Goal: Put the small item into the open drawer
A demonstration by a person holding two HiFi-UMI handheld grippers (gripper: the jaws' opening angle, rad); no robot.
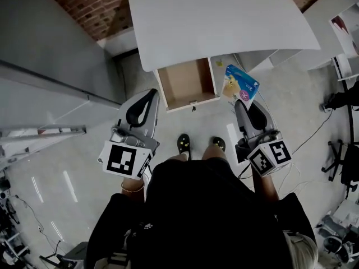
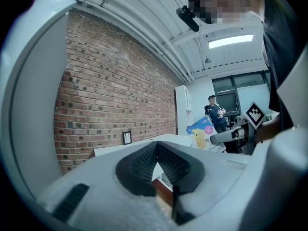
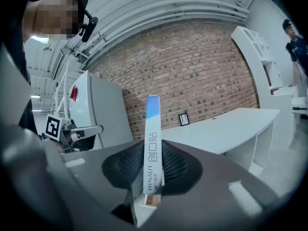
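Small box (image 3: 153,143) is pinched edge-on in the right gripper (image 3: 153,170), just right of the open drawer (image 1: 188,80). If released before being carried over, it could be dropped outside. The left gripper (image 2: 156,165) is kept closed, empty.

A slim bandage box (image 3: 152,148) is showing its narrow edge in the right gripper view. The brand "HYNAUT" is running up that edge in dark capitals, with three larger Chinese characters, 创口贴, above it. In the head view, the box's blue and yellow face is carrying print too small to read. The left marker cube (image 1: 124,158) and the right marker cube (image 1: 270,156) are displaying black-and-white square code patterns, with no letters.
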